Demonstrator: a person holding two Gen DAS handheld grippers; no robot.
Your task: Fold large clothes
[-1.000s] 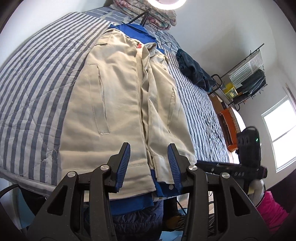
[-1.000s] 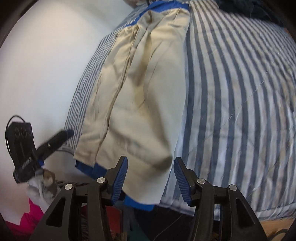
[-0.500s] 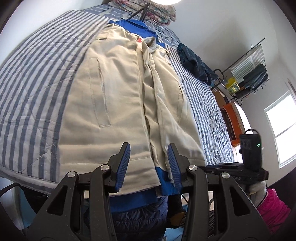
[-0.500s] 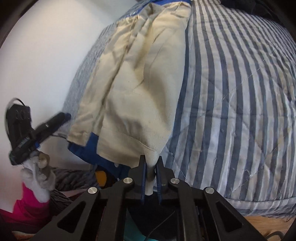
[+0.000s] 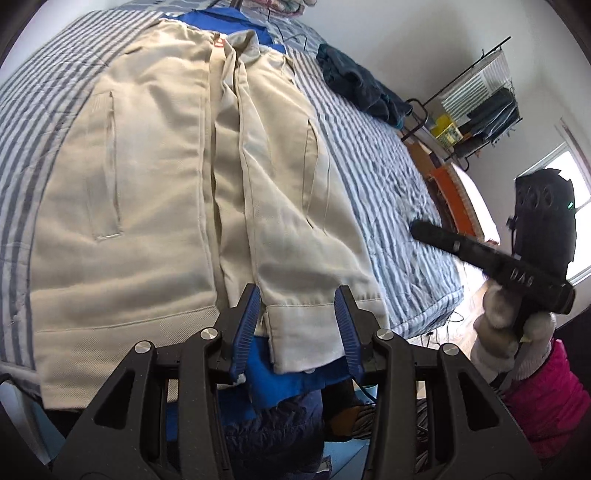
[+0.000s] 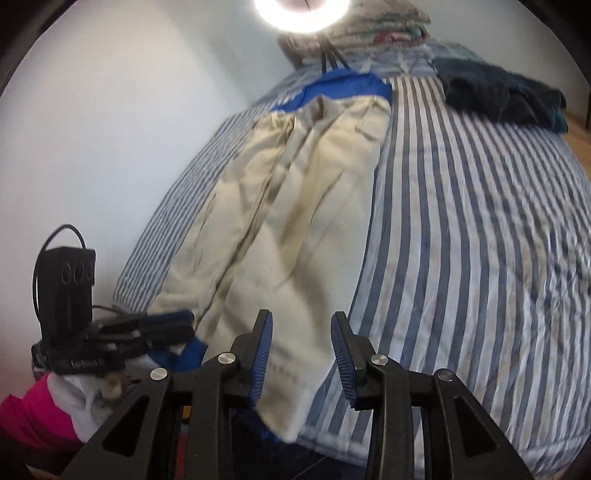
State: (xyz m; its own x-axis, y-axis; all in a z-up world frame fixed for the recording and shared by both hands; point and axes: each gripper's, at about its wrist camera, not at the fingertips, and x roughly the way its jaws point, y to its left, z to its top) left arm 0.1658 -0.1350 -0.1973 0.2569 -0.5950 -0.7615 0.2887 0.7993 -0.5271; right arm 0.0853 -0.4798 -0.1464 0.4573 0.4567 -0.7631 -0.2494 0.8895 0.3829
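A large beige jacket [image 5: 155,177] with blue lining lies lengthwise on the striped bed [image 5: 380,173], its sleeve folded over the front. The sleeve cuff [image 5: 306,332] hangs at the bed's near edge. My left gripper [image 5: 299,328] is open, its fingers either side of that cuff. In the right wrist view the jacket [image 6: 295,229] runs up the bed's left side. My right gripper [image 6: 301,354] is open over the hanging cuff [image 6: 291,387], not holding it.
A dark blue garment [image 5: 362,88] lies on the bed's far side, also in the right wrist view [image 6: 502,92]. A clothes rack [image 5: 476,99] stands by the wall. A ring light [image 6: 301,11] and pillows are at the bed's head.
My right gripper was shut on the sleeve cuff half a second ago and has let it go and opened. My left gripper has moved right, now around the cuff.
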